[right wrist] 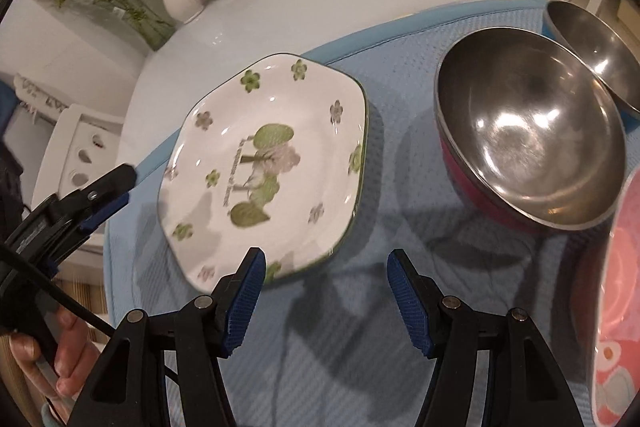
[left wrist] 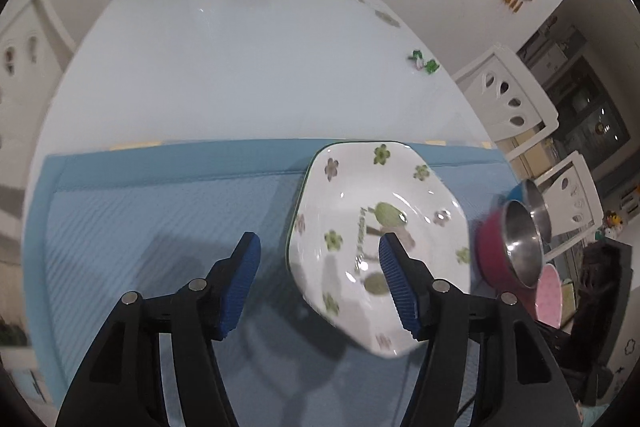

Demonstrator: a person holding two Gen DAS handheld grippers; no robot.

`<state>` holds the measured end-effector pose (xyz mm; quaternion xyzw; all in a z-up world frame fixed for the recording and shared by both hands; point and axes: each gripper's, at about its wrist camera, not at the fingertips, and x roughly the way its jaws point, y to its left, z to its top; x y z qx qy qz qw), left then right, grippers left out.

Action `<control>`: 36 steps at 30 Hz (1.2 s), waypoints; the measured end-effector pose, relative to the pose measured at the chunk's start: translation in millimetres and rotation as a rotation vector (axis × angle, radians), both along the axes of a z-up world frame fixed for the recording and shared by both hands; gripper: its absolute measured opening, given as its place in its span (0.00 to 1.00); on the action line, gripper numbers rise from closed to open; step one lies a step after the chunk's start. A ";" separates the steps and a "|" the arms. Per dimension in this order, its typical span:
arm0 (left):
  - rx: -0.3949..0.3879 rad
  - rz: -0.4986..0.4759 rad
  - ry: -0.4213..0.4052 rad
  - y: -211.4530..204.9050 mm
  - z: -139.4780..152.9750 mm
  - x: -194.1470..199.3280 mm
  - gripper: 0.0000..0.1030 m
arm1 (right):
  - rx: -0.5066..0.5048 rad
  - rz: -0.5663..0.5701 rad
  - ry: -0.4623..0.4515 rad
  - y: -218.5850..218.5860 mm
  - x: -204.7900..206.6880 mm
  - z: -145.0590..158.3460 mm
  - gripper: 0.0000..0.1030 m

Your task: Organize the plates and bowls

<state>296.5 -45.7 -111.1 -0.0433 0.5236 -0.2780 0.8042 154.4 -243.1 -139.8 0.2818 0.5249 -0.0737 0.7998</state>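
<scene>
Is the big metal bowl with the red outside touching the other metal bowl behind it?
Cannot tell. In the right wrist view the red bowl's rim overlaps the other metal bowl, hiding any gap or contact; the left wrist view is blurred there.

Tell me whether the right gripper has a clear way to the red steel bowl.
Probably yes. The right gripper is open and empty above the blue mat; the red steel bowl sits ahead to its right, nothing between them. The pink plate crowds the near right side.
</scene>
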 end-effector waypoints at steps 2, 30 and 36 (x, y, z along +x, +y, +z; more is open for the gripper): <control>0.015 -0.016 0.000 -7.6 -6.6 8.3 0.58 | 0.003 0.000 0.009 -0.3 5.5 -4.2 0.60; 0.071 -0.053 0.027 26.5 -41.7 -10.0 0.23 | -0.114 0.245 -0.004 36.1 27.2 -15.1 0.31; 0.125 -0.055 0.003 36.3 -43.1 -16.9 0.23 | -0.073 0.255 0.003 34.7 25.6 -20.6 0.31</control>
